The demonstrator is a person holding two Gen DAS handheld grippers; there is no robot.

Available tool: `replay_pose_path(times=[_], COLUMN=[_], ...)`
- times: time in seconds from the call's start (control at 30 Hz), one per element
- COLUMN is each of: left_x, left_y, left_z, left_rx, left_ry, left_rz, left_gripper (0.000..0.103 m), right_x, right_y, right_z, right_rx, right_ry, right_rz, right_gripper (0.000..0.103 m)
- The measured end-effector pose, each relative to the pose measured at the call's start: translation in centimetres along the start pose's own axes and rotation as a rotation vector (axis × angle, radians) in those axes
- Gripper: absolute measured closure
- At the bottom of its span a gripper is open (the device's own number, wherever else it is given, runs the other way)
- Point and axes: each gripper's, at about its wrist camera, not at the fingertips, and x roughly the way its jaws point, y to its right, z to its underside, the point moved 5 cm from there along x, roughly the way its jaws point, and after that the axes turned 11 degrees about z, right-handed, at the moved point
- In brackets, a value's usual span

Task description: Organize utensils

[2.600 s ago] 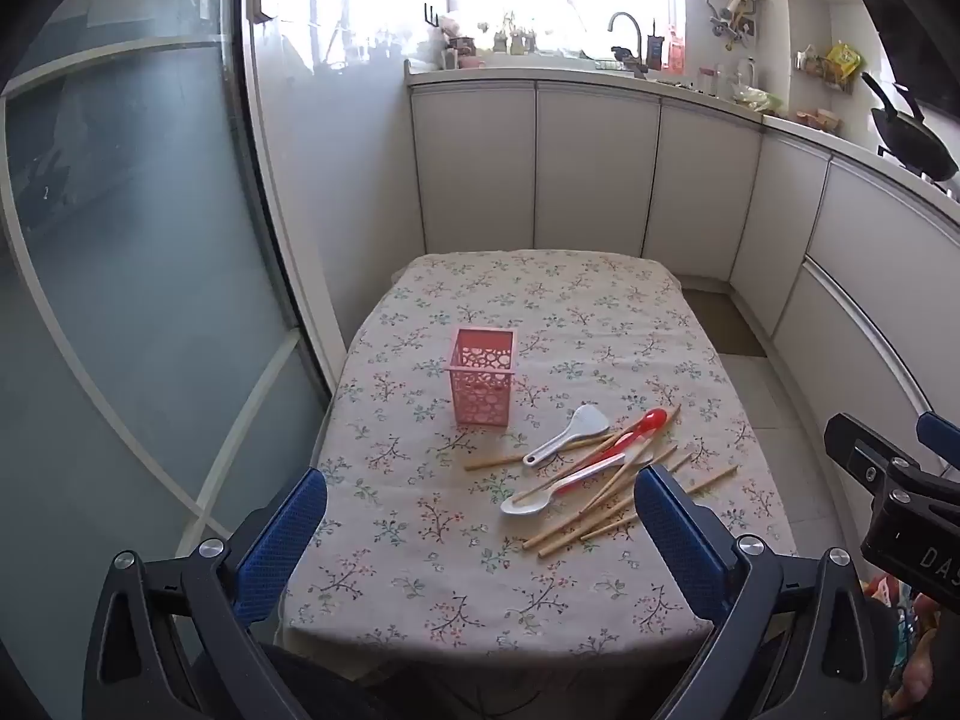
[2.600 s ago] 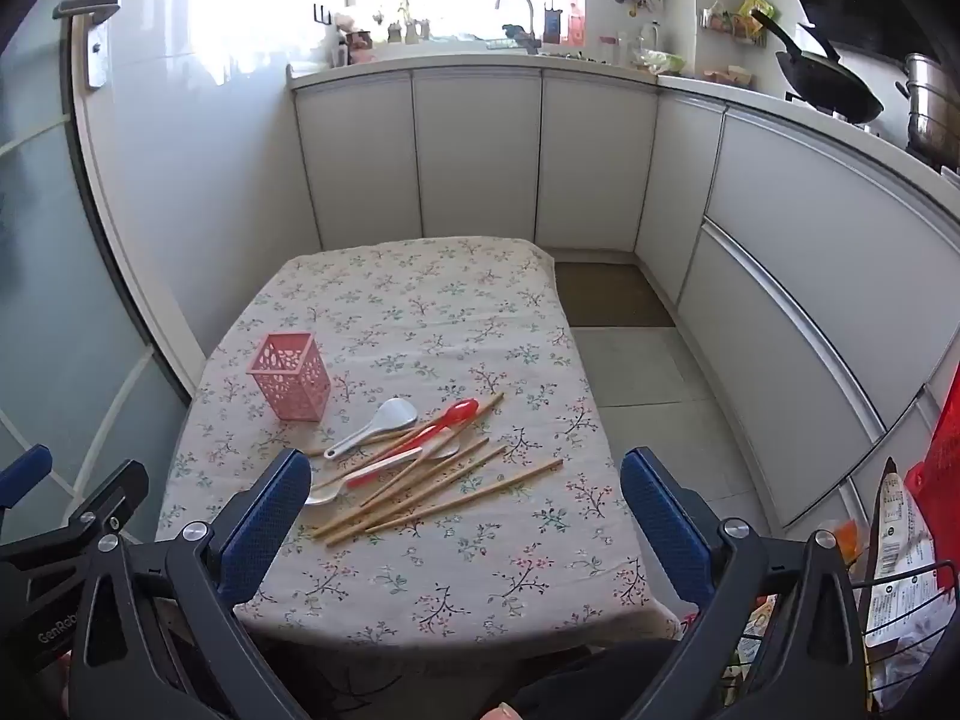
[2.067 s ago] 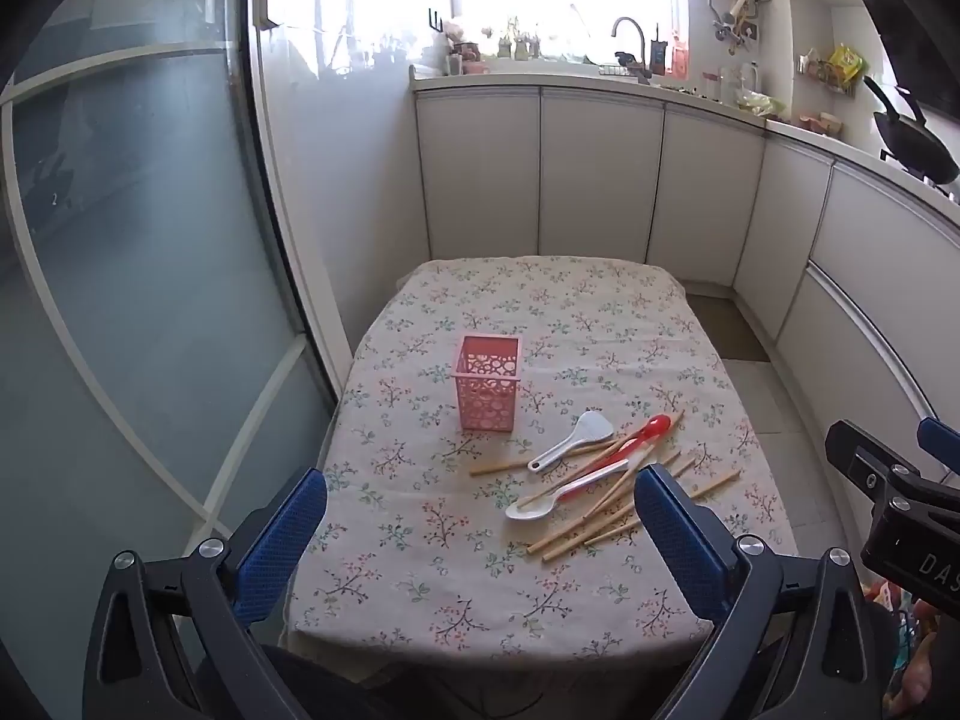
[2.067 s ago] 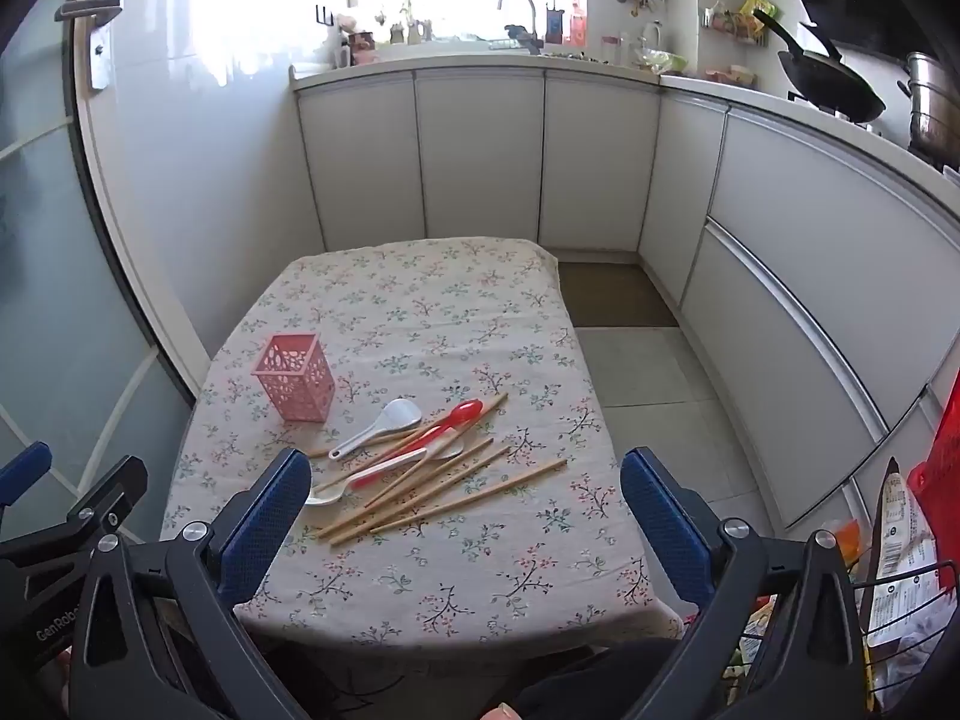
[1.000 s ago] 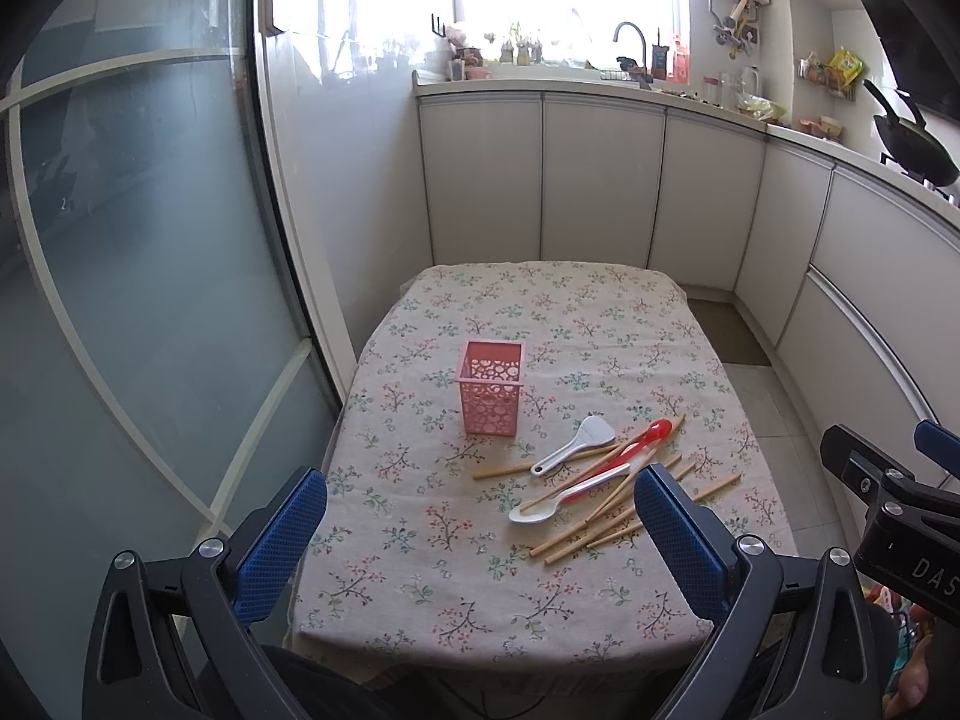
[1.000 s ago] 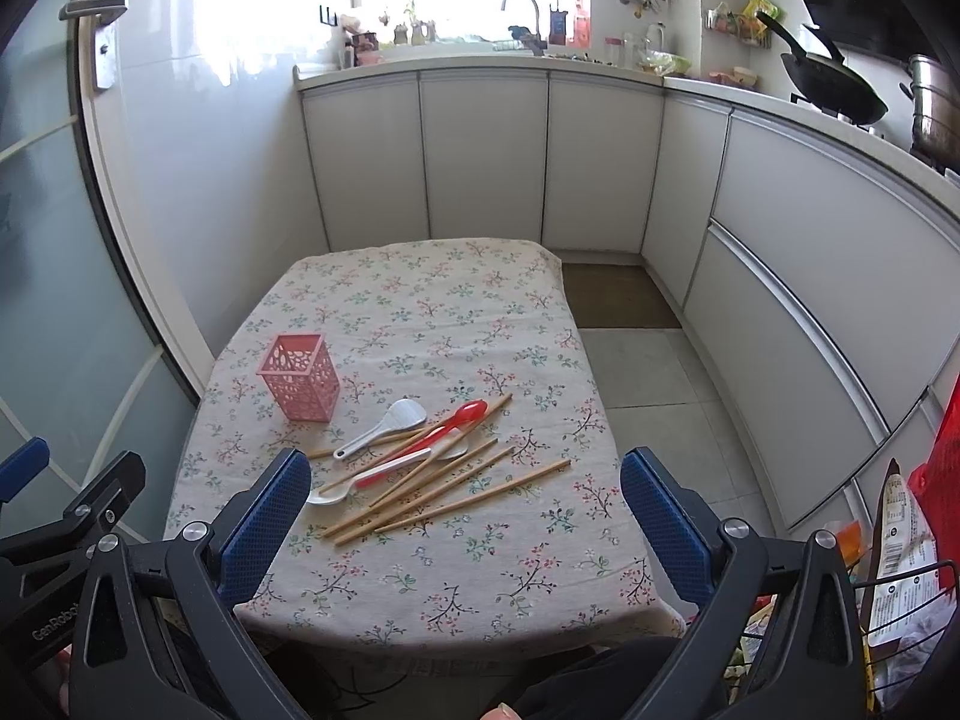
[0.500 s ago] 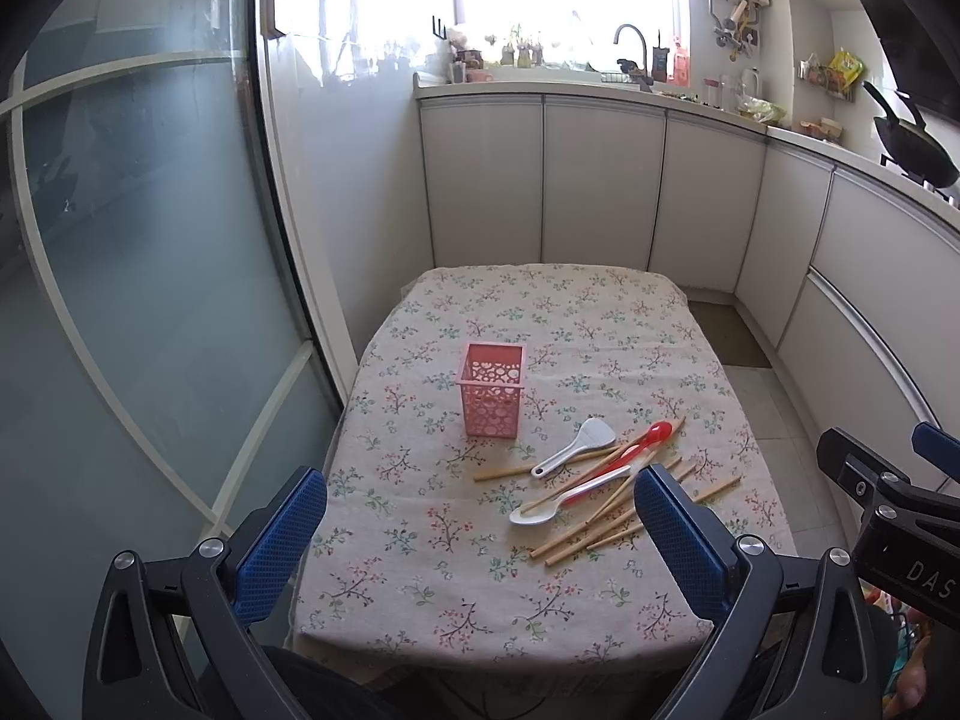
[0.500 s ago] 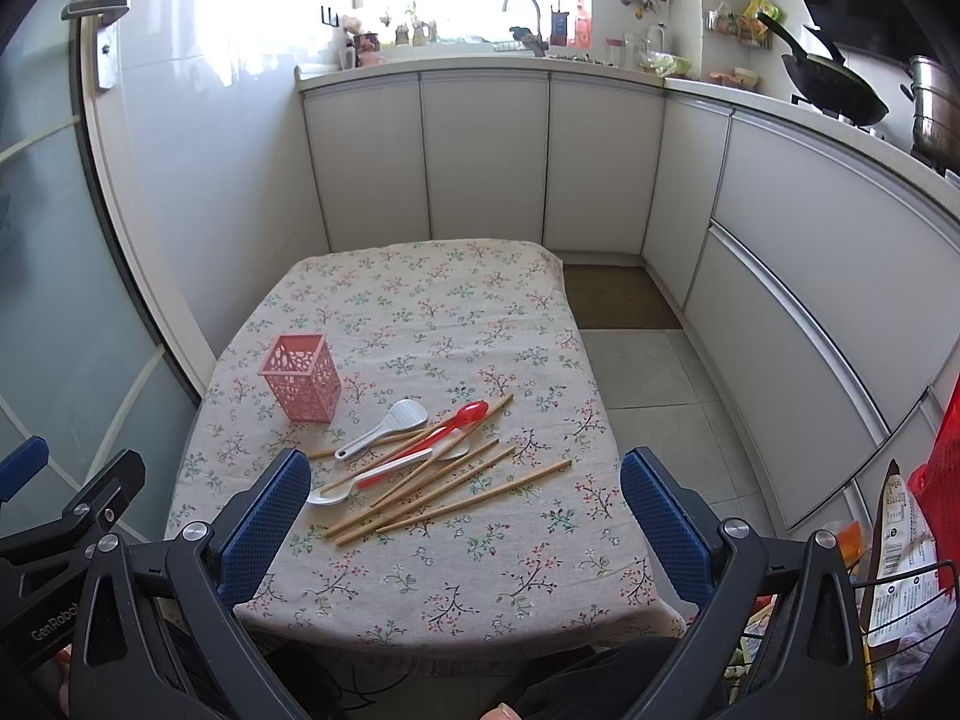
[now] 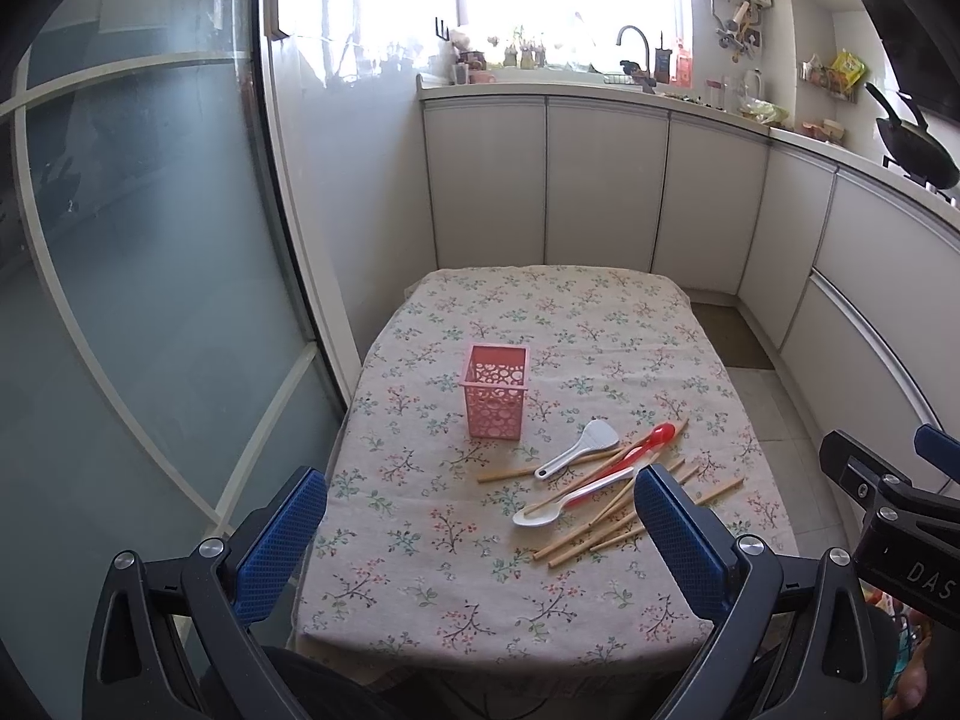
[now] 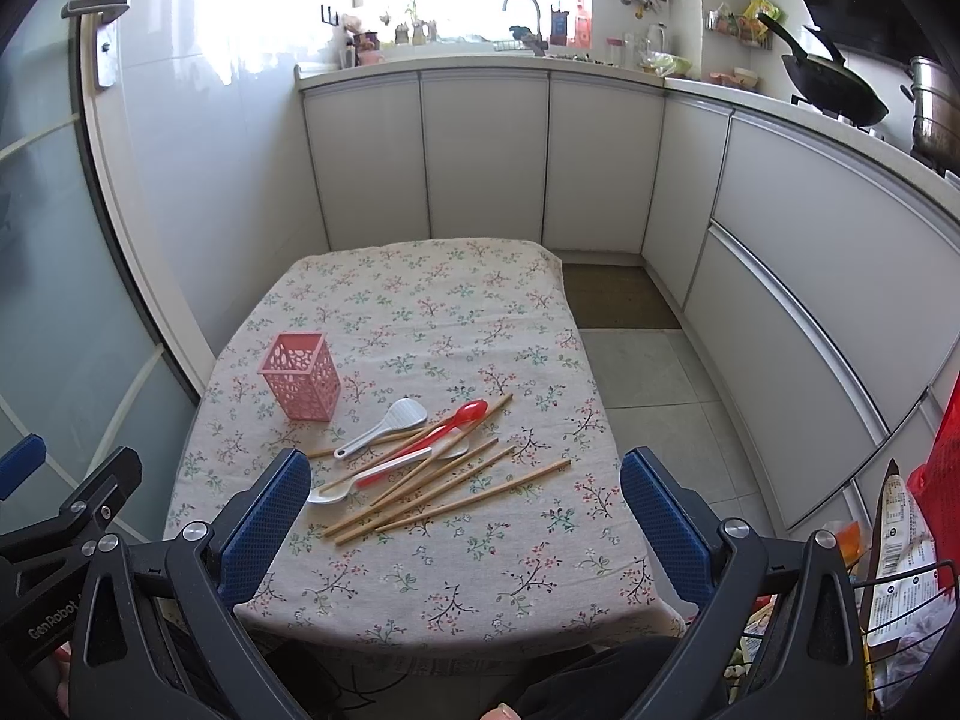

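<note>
A pink perforated holder stands upright and empty on the floral tablecloth. To its right lies a loose pile: a white rice paddle, a red spoon, a white spoon and several wooden chopsticks. My left gripper hangs open over the table's near edge, nothing between its fingers. My right gripper is open too, held back from the pile.
White kitchen cabinets curve around the far and right sides, with a sink and clutter on the counter. A frosted glass door stands at the left. A wok sits on the stove. Bags lie at the lower right.
Both grippers have drifted slightly back and up, so the table sits a little lower and farther in view. Nothing on the table has moved.
</note>
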Motion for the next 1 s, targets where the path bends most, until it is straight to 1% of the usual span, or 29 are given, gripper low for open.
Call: replay_pose_path(times=[0.4,0.6,0.73,0.87,0.93,1.0], left_x=[0.1,1.1,3.0,6.0,8.1,10.3], left_y=[0.0,-0.1,-0.1,-0.4,0.0,0.6], left_z=[0.1,-0.2,-0.8,-1.5,-2.0,-2.3], left_rx=[0.0,0.009,0.026,0.039,0.067,0.094], left_ry=[0.0,-0.007,-0.024,-0.052,-0.079,-0.126], left_rz=[-0.002,-0.011,-0.025,-0.011,0.017,0.077], left_gripper=[0.0,0.0,0.0,0.0,0.0,0.0], right_x=[0.2,1.1,2.6,5.1,6.8,8.9], right_y=[0.1,0.1,0.3,0.3,0.4,0.5], right_z=[0.1,-0.1,-0.8,-1.8,-2.4,-3.1], right_rx=[-0.003,-0.013,-0.019,-0.048,-0.063,-0.072], right_ry=[-0.004,-0.023,-0.044,-0.084,-0.114,-0.148], right_rz=[0.002,0.003,0.012,0.025,0.015,0.006], right_gripper=[0.0,0.0,0.0,0.0,0.0,0.0])
